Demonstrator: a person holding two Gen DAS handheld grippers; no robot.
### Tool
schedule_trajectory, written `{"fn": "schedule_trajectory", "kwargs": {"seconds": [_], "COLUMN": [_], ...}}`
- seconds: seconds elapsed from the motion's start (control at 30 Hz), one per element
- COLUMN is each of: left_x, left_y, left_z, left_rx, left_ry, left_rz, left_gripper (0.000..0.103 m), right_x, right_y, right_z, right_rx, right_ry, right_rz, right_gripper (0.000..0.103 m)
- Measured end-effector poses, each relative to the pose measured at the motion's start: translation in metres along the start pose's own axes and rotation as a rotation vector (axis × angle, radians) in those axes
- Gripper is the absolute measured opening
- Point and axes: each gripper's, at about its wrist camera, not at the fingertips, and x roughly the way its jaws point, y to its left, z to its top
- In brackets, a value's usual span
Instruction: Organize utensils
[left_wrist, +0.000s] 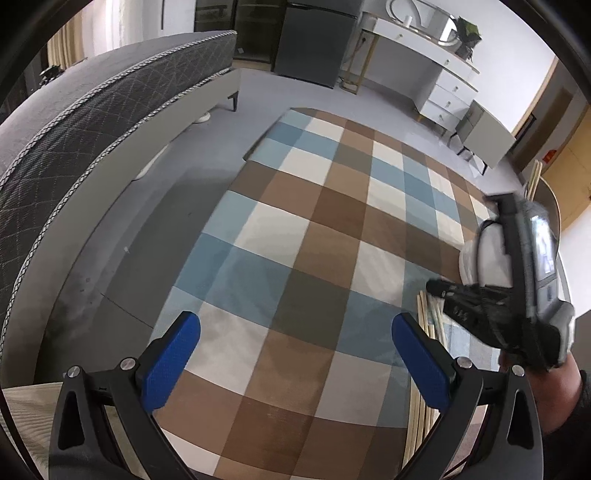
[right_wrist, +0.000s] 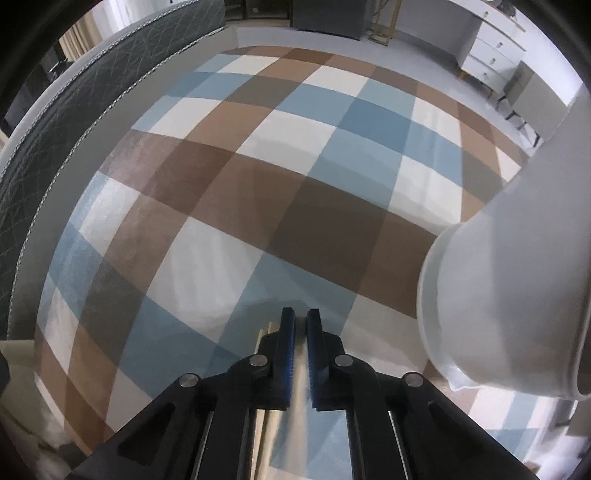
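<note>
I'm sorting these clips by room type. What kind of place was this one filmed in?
Most likely a bedroom or hotel-style room: a quilted grey mattress on a bed frame, a white dresser with drawers, and a large checked rug on the floor.

Pale wooden chopsticks (left_wrist: 430, 325) lie bunched side by side on the checked cloth; a white cup (right_wrist: 517, 295) sits tilted just right of them.
</note>
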Motion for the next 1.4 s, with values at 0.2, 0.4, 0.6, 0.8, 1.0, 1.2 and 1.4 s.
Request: {"fn": "schedule_trajectory", "kwargs": {"seconds": [0.2,0.4,0.6,0.8,1.0,1.2,1.4], "left_x": [0.012,0.020,0.038,0.054,0.063,0.066,0.069], "left_y": [-0.014,-0.031,-0.053,-0.083,-0.089,-0.095,-0.102], "left_z": [-0.006,-0.013,-0.025,-0.036,-0.041,-0.040,-0.031], "left_rx": [0.028,0.049,0.090,0.188,0.217,0.245,0.234], "left_ry": [0.061,0.090,0.159,0.205,0.231,0.244,0.282], "left_rz": [-0.036,-0.087,-0.104,-0.068,-0.011,0.029,0.029], "left_gripper": [0.101,0.101,0.100,0.086,0.065,0.064,0.045], "right_x": [-0.052,-0.102,-0.137,-0.157,-0.169,-0.174,-0.180], "right_y": [-0.017,-0.045,-0.068,-0.085,-0.103,-0.109,-0.110], "right_z": [-0.024,-0.060,-0.086,-0.108,-0.117,-0.121,-0.122], "right_rx": [0.093,0.207,0.274,0.328,0.347,0.356,0.356], "right_ry": [-0.196,-0.374,-0.493,-0.577,-0.600,-0.618,-0.630], "right_rz": [0.074,0.141,0.153,0.149,0.157,0.160,0.172], "right_gripper": [0.005,0.005,0.005,0.005,0.005,0.005,0.005]}}
